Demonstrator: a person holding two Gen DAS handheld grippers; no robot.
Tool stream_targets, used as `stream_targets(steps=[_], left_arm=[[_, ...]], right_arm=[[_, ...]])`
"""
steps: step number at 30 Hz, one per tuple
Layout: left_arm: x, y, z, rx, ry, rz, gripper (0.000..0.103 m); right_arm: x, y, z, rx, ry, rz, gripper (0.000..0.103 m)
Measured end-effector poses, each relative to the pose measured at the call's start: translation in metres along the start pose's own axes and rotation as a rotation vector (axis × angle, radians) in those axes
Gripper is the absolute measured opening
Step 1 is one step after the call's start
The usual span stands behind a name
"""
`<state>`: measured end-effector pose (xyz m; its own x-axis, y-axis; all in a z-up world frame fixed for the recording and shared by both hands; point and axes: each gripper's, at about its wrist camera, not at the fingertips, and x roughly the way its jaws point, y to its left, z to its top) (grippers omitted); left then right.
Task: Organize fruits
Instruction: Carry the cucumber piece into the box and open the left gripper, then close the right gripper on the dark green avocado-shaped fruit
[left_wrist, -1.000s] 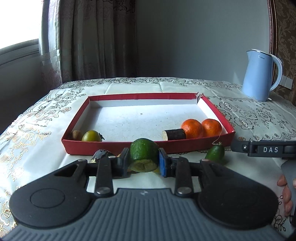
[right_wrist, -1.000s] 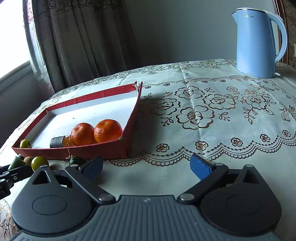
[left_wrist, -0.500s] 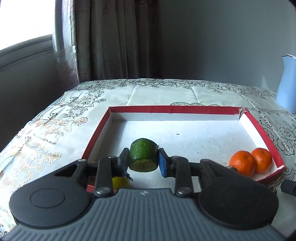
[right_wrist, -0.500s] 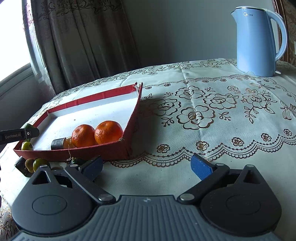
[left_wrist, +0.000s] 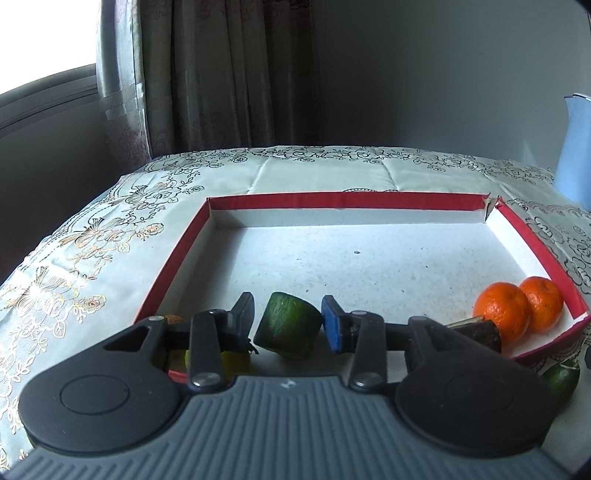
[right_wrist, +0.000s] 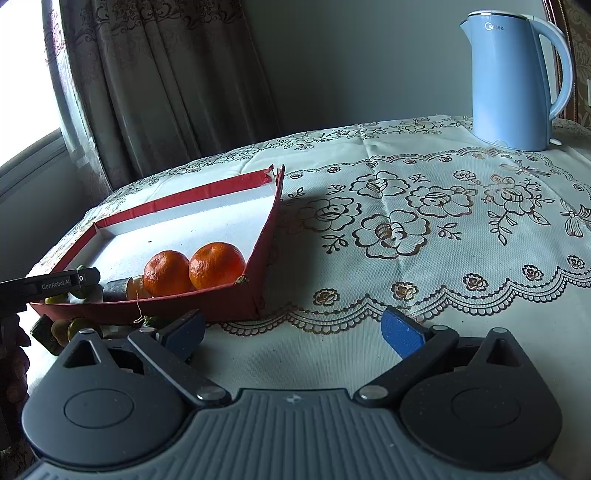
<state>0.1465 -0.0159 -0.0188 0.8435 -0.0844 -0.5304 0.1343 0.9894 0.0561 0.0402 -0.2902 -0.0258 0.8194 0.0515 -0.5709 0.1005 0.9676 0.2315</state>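
Note:
A red-walled tray with a white floor lies on the tablecloth. My left gripper is over its near left part, open, with gaps on both sides of a cut green fruit that sits tilted between the fingers. Two oranges and a dark sugarcane piece lie in the tray's near right corner; they show in the right wrist view too. My right gripper is open and empty, low over the cloth beside the tray's right corner.
A light blue kettle stands at the back right. Small green and yellow fruits lie on the cloth in front of the tray, one green one near its right corner. Curtains hang behind the table.
My left gripper carried the green fruit from in front of the tray to over its near left part, then its fingers parted and the fruit tilted loose. The right gripper stayed nearly still.

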Motion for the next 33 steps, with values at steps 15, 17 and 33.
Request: stream_targets(steps=[15, 17, 33], left_arm=[[-0.012, 0.006, -0.001, -0.044, -0.055, 0.044, 0.052], [-0.022, 0.009, -0.003, -0.044, -0.077, 0.066, 0.054], [-0.094, 0.09, -0.063, -0.189, -0.026, 0.143, 0.099]], right_arm=[[0.0, -0.002, 0.0, 0.013, -0.005, 0.011, 0.103], [0.0, -0.003, 0.0, 0.017, -0.006, 0.014, 0.103], [-0.017, 0.011, -0.005, -0.049, -0.104, 0.132, 0.102]])
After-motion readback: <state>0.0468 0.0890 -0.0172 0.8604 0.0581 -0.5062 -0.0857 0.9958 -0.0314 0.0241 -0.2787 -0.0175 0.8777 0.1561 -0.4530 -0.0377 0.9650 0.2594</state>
